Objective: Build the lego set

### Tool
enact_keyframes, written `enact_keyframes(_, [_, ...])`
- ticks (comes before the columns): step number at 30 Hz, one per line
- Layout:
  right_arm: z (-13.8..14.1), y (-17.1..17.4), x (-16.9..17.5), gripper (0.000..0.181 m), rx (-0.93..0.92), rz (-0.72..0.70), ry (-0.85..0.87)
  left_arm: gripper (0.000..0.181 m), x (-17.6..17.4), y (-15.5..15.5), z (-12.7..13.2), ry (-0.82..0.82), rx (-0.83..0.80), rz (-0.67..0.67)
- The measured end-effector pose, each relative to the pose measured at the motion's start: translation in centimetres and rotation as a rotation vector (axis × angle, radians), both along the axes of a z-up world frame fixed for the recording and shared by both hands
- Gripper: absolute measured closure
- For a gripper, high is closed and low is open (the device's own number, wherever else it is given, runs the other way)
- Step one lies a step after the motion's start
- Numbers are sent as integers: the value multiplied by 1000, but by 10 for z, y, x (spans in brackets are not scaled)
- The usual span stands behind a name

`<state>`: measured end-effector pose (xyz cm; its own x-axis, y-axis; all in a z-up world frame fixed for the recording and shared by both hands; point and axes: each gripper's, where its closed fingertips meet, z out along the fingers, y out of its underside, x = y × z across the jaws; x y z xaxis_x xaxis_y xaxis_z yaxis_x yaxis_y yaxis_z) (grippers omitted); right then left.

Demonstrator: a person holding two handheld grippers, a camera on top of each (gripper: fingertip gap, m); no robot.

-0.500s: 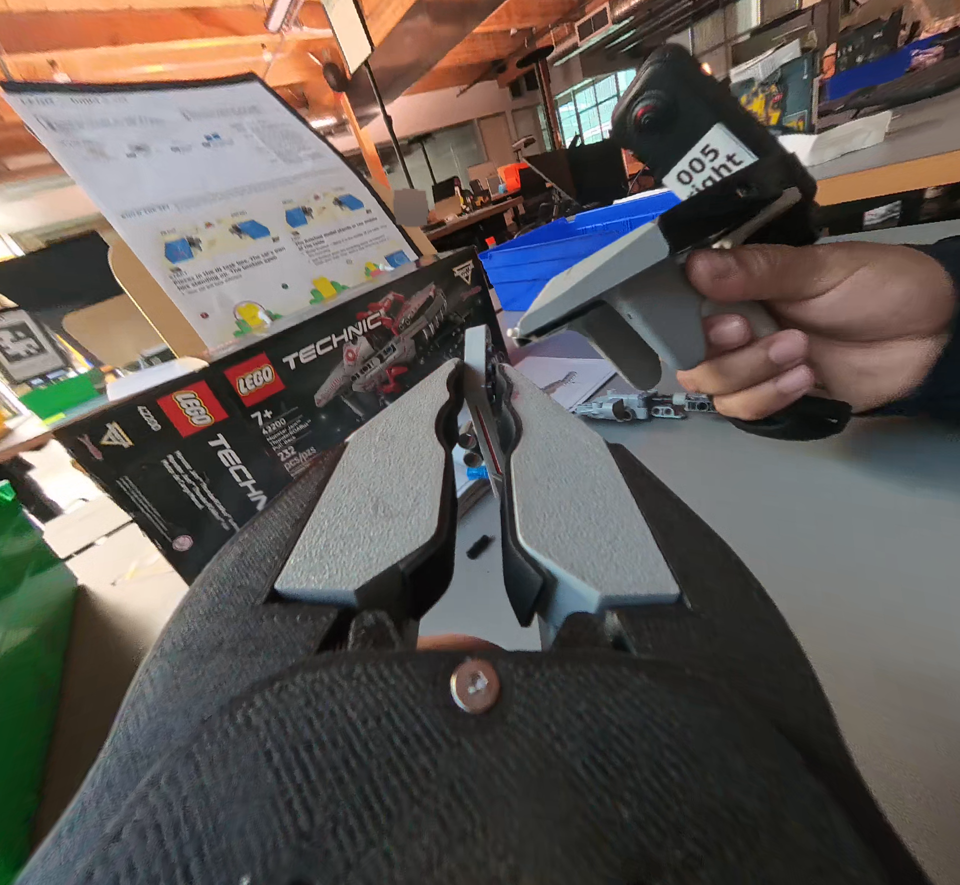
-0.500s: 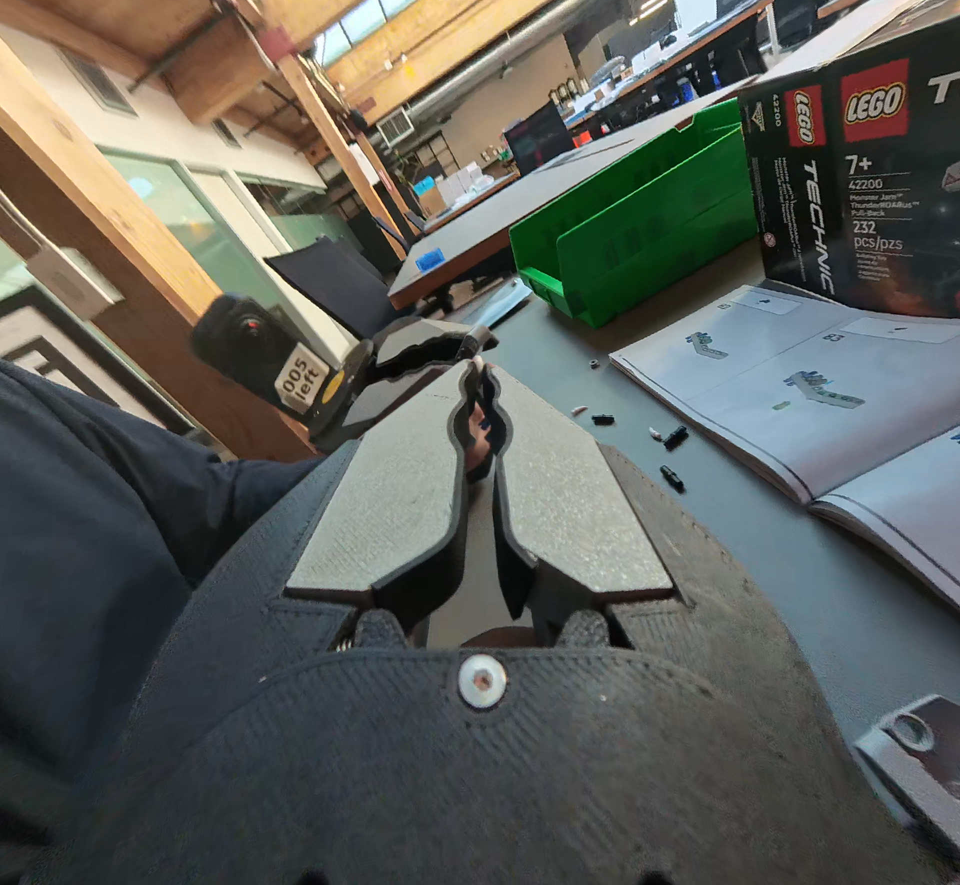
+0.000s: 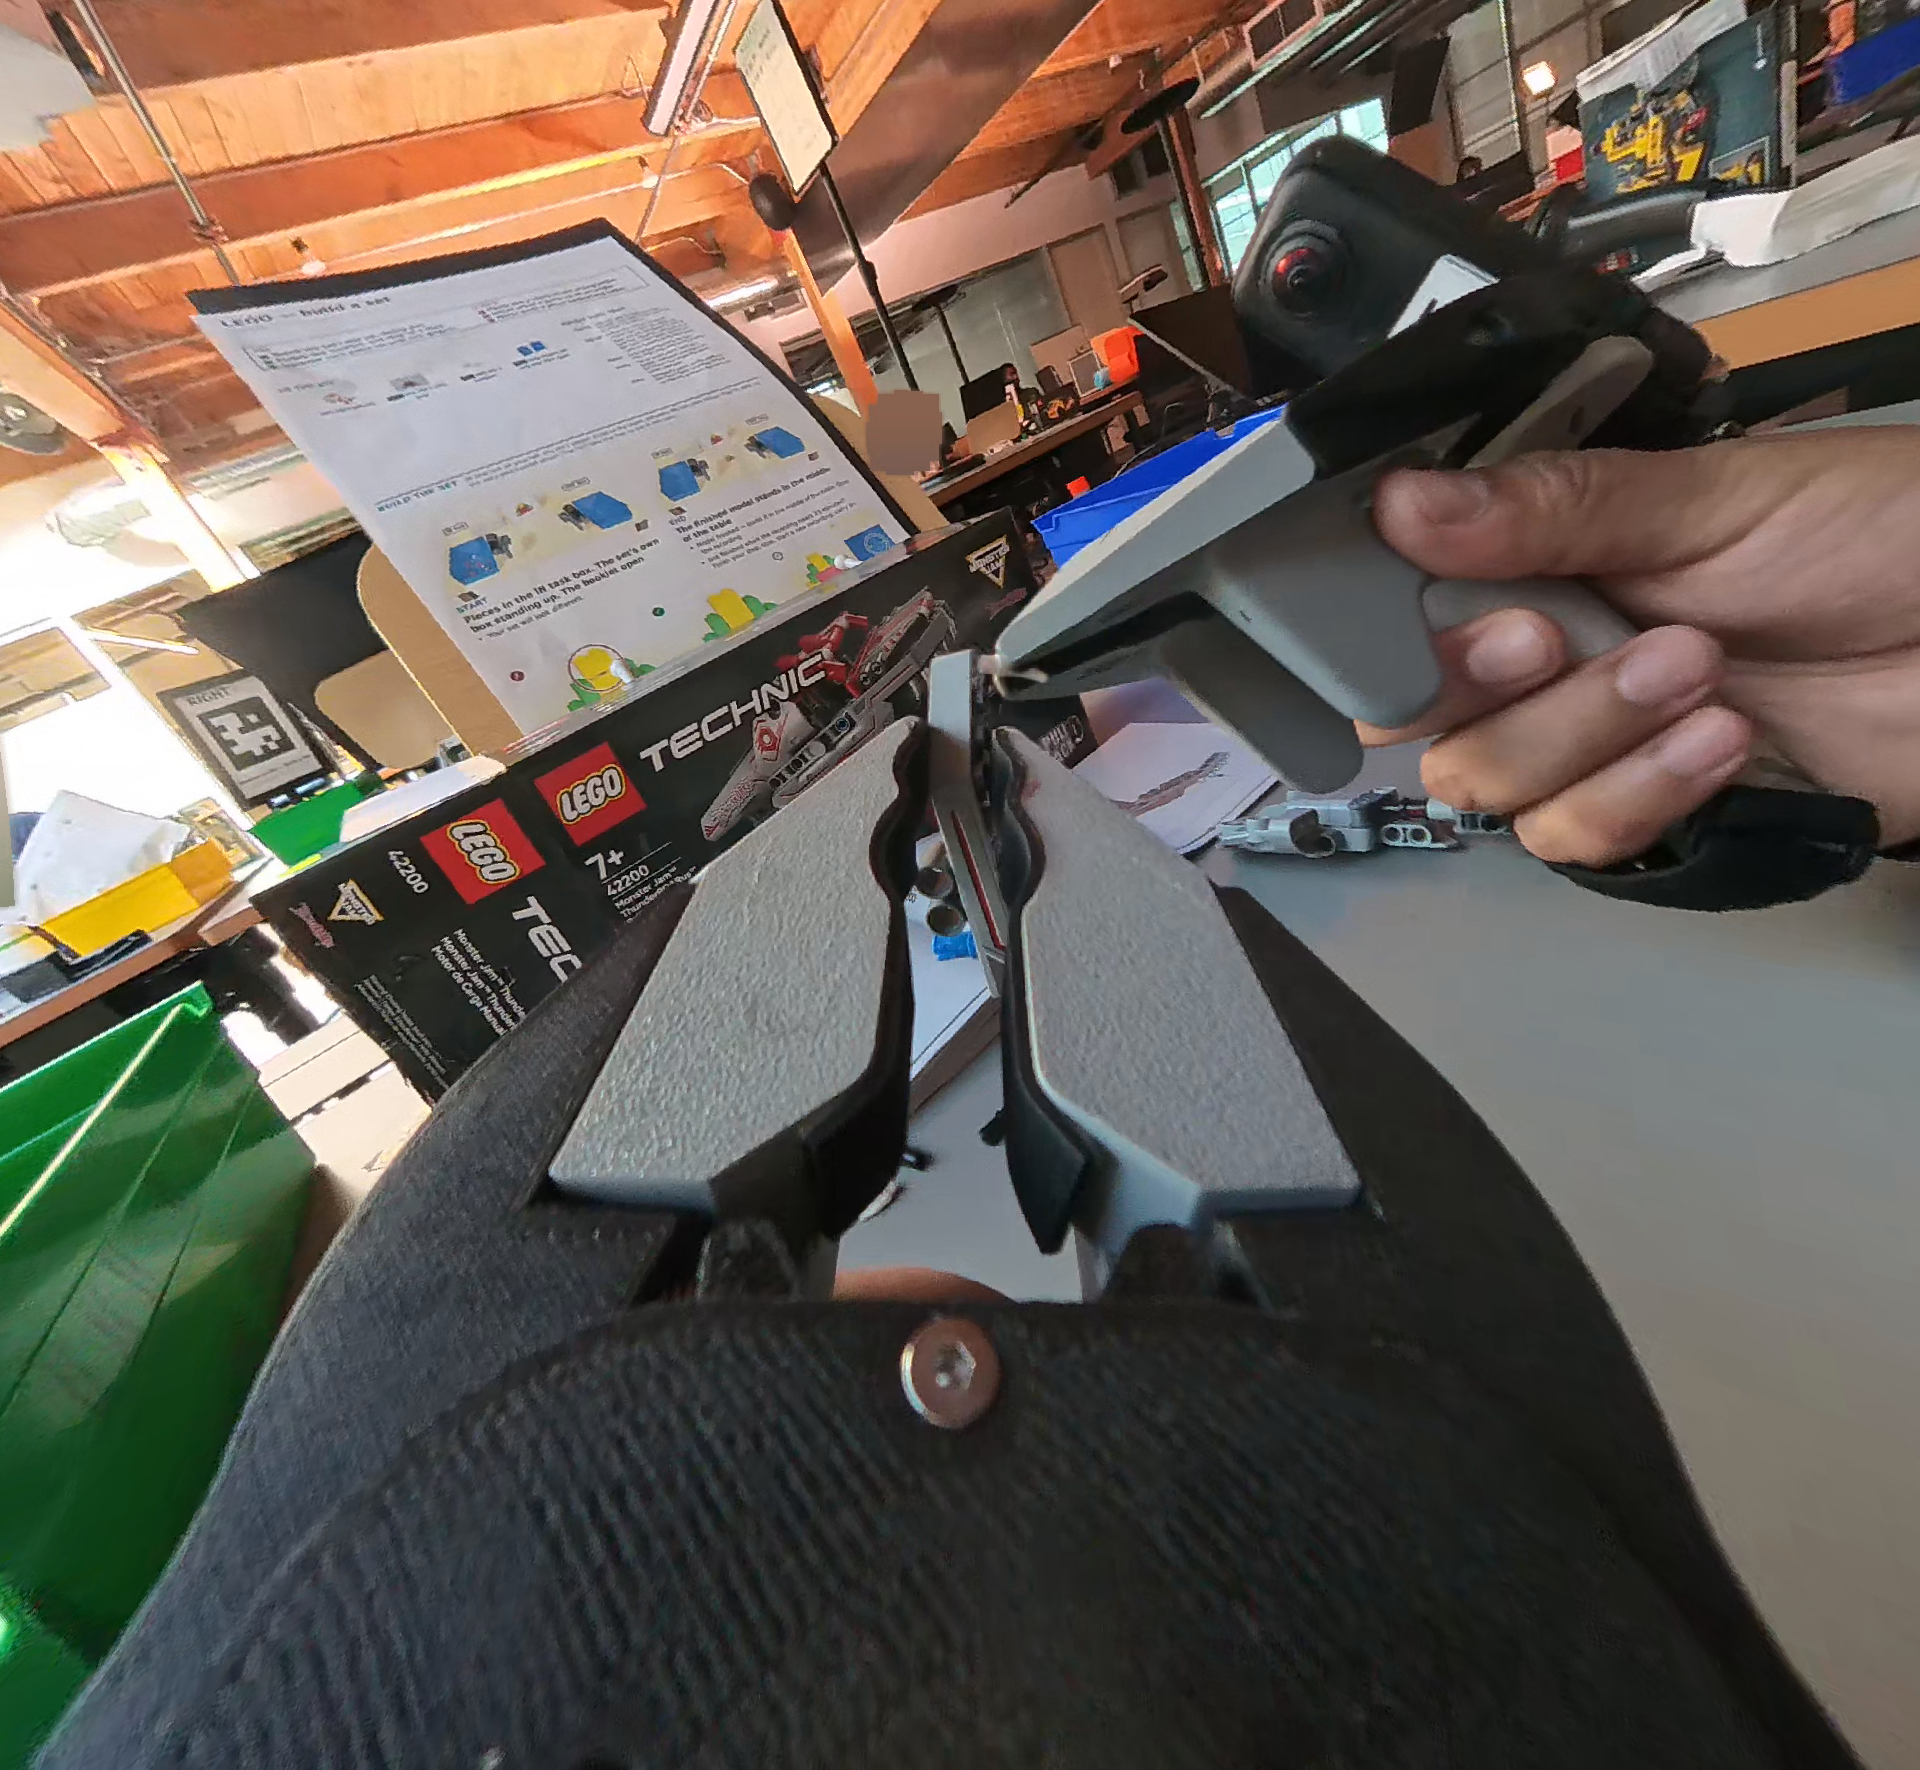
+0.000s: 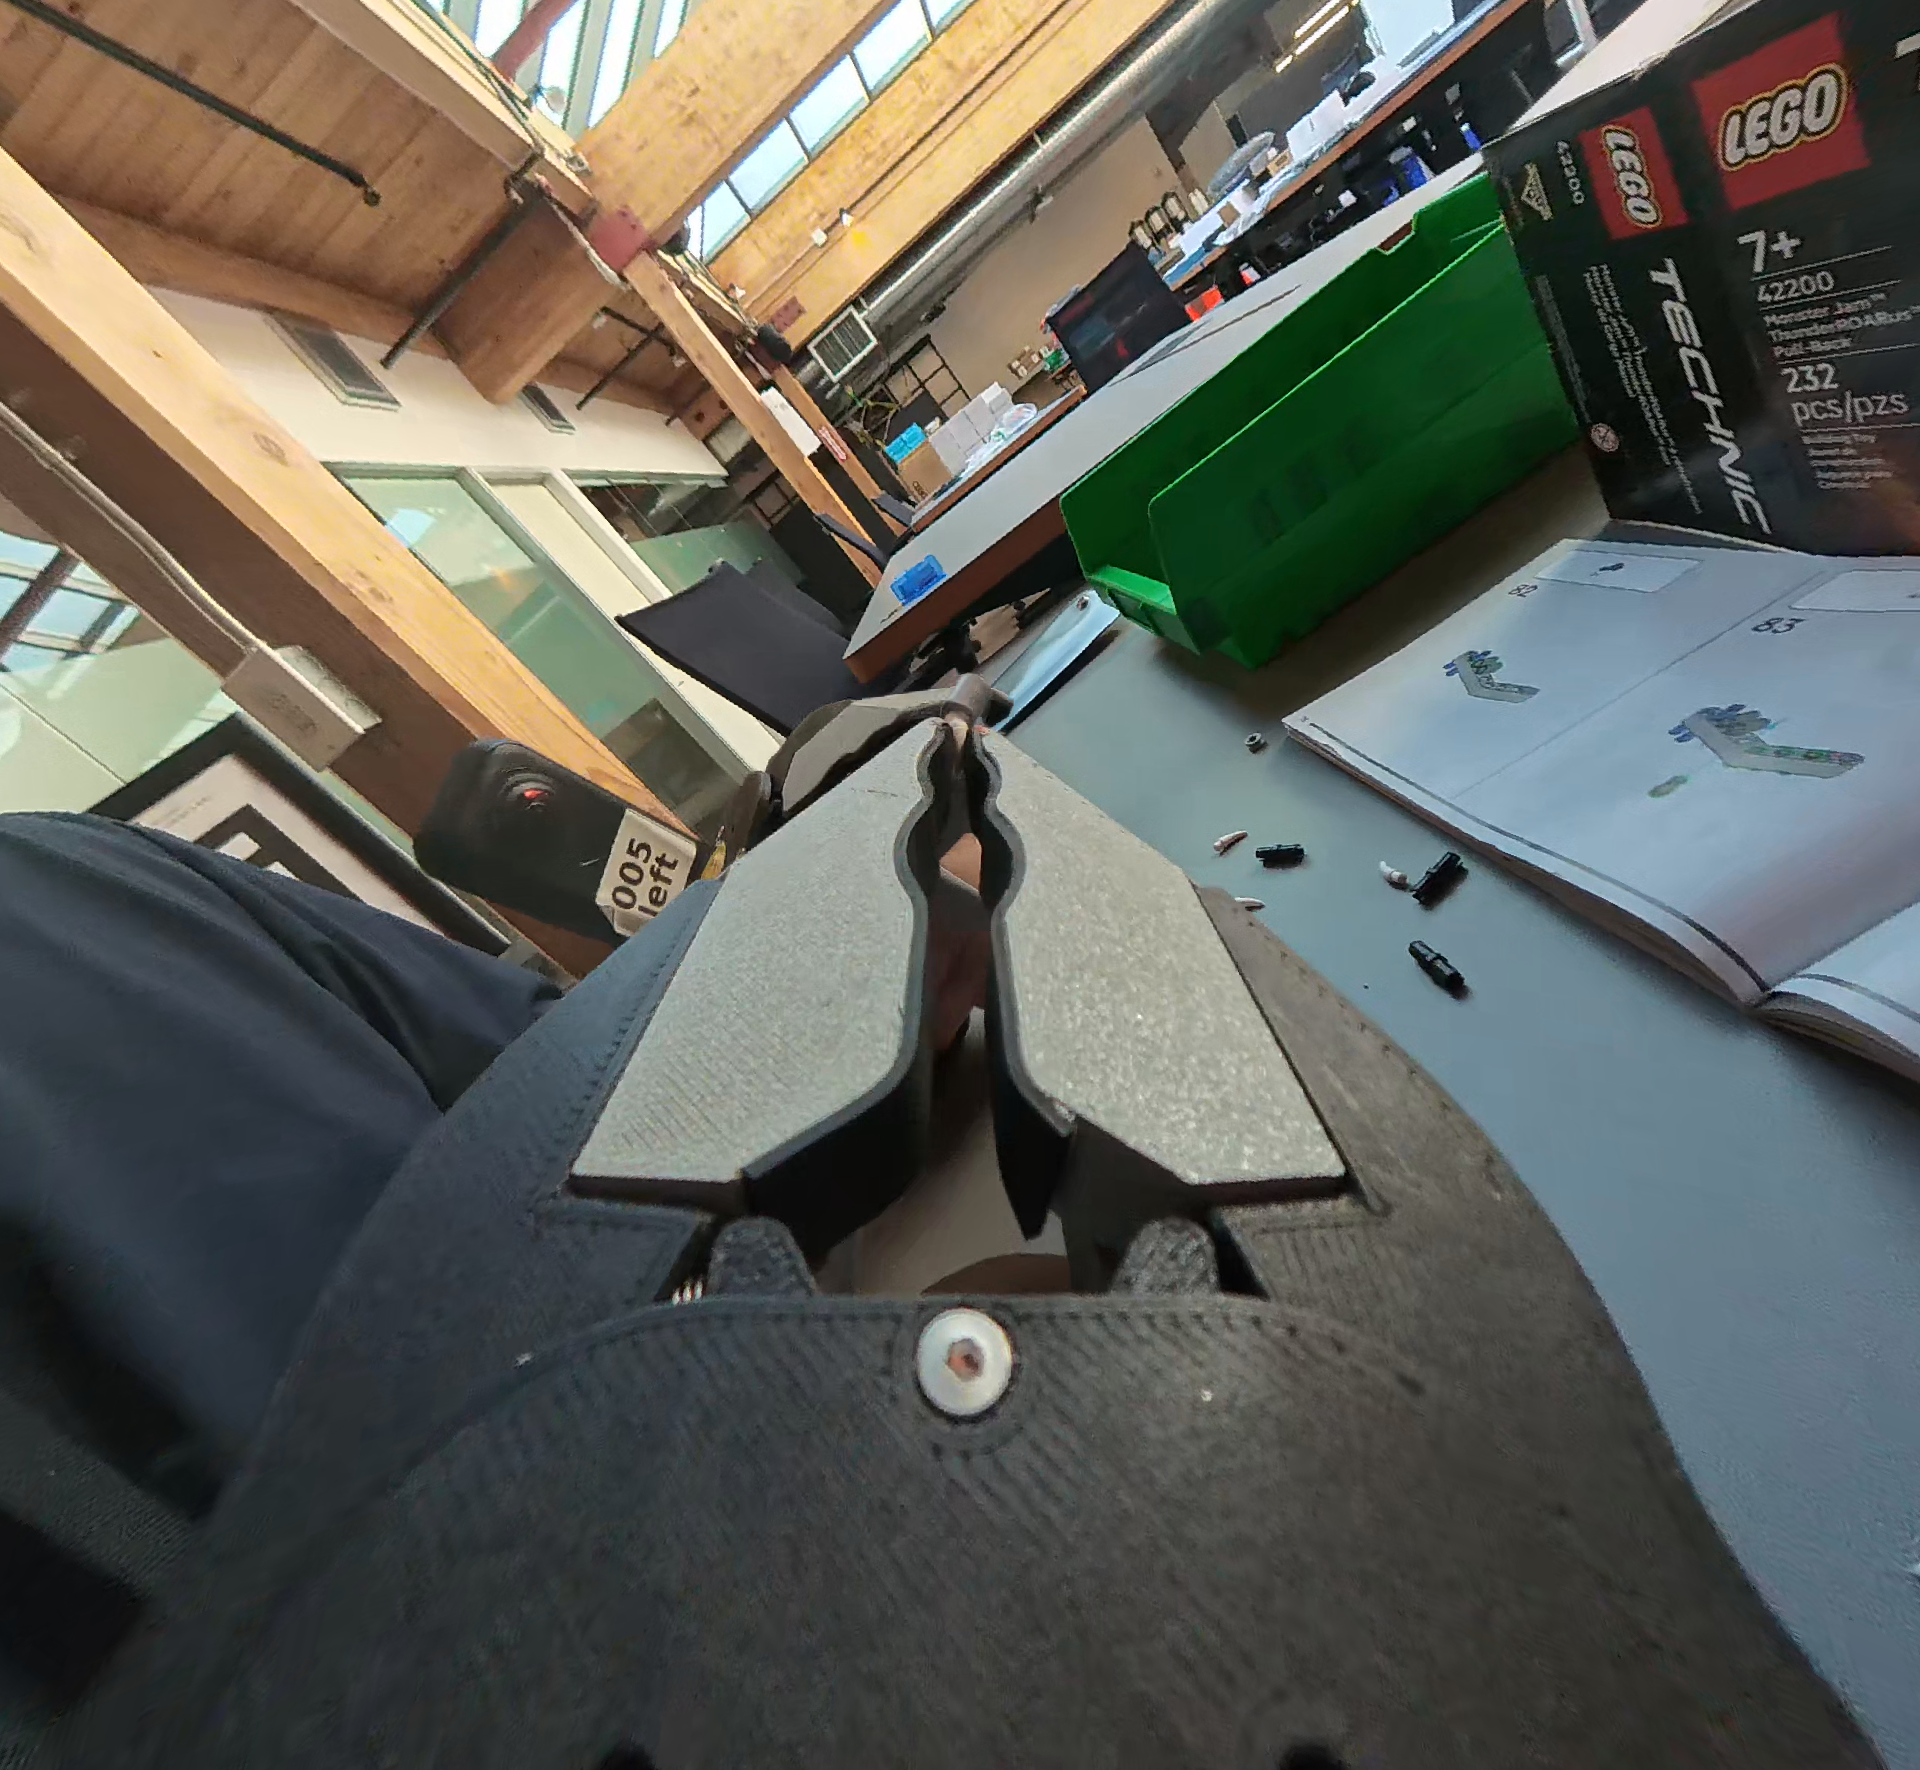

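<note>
While the left tongs [image 3: 961,744] pinch a flat grey Lego panel [image 3: 956,785] upright above the grey table [image 3: 1558,1097], the left wrist view shows the right tongs [image 3: 1003,671], held in a hand [image 3: 1662,640], bringing a tiny pale piece [image 3: 1013,678] right up to the panel's top edge; whether they touch cannot be told. Behind stand the black Lego set box [image 3: 644,827] and a printed instruction sheet [image 3: 540,473]; a partly built grey assembly [image 3: 1351,821] lies on the table farther right. From the right wrist view, the right tongs [image 4: 961,733] are pressed almost together on that small piece, too small to identify, with the left tongs [image 4: 894,712] just beyond them. An open instruction booklet [image 4: 1662,754], loose black pins [image 4: 1439,873] and a green bin [image 4: 1330,494] sit to the right. Judging from this, the step in hand is fitting a small part onto the held panel; the next move calls for careful alignment and a firm, straight push while the left tongs brace the panel.
</note>
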<state>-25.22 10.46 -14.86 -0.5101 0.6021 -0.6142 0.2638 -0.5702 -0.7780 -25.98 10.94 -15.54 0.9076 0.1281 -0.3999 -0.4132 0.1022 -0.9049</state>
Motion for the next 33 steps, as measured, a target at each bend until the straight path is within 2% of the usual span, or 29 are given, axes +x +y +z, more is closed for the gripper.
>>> enact_keyframes(10, [-1,2,0,181,-44,-14,-16,173,-6,2,-1,11,-4,61])
enact_keyframes(26, [-7,4,-2,181,-104,-15,-42,173,-1,4,-7,125,-45,108])
enact_keyframes(33, [-12,6,-4,181,-80,-72,-45,173,1,5,-9,184,-62,133])
